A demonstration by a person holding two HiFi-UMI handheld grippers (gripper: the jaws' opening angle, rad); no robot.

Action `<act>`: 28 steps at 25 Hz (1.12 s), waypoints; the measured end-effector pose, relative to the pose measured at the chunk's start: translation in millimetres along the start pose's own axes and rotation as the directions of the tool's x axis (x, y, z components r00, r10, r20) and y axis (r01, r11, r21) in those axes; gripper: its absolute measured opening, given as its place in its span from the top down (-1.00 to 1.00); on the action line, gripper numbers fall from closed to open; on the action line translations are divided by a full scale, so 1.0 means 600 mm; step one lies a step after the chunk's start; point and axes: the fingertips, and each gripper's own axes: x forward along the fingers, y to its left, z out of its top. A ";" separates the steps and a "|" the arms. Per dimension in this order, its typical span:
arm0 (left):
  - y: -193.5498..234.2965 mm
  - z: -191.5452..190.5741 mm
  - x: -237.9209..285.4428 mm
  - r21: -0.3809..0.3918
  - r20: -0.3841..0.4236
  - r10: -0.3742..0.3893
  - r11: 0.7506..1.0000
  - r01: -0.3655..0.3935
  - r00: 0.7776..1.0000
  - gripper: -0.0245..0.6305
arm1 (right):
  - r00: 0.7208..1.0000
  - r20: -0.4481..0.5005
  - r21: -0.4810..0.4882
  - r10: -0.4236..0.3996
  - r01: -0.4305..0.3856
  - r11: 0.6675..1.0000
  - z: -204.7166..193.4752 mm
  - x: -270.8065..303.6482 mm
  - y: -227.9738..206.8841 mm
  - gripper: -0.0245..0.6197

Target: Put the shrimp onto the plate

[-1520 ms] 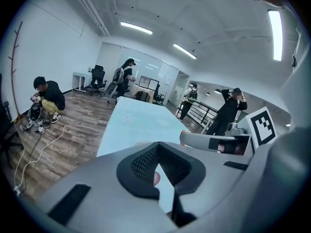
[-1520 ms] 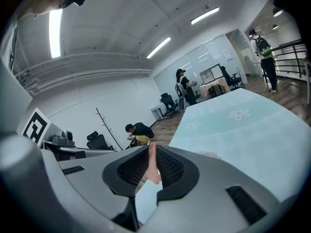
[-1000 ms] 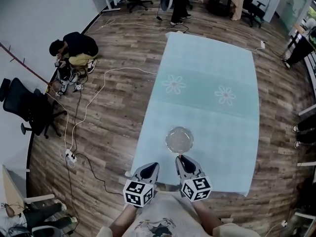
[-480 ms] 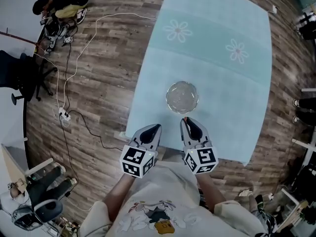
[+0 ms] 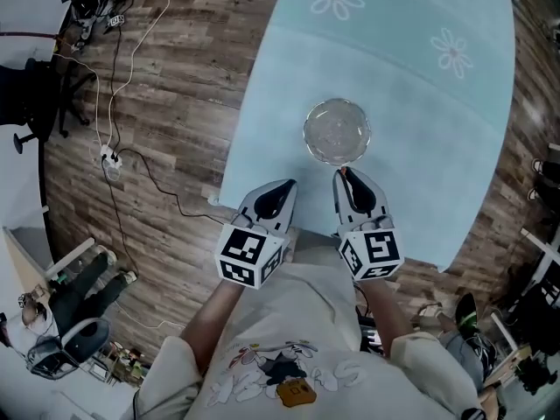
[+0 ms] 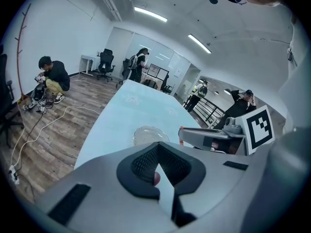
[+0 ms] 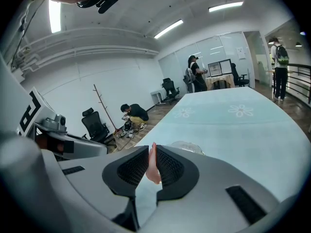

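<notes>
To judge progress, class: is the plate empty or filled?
Empty. The plate shows only clear glass in the head view; the shrimp is held in the right gripper.

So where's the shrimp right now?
Right gripper view: the shrimp sits pinched in the right gripper; in the head view that's just short of the glass plate, near the table's near edge.

From above the person, the head view looks steeply down on the near end of the table [image 5: 420,103], with the plate [image 5: 337,131] just beyond the left gripper [image 5: 280,191] and right gripper [image 5: 346,180]. Each gripper view rides close behind its own jaws, low at that near edge, and faces along the table toward the room's far end. All three views share plate and table, and each gripper view also catches the other gripper at its side.
</notes>
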 end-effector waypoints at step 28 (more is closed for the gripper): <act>0.059 -0.069 0.154 -0.104 -0.037 0.009 0.995 -0.013 0.999 0.90 | 0.996 -0.084 -0.002 -0.012 0.012 1.000 -0.071 0.155 -0.102 0.71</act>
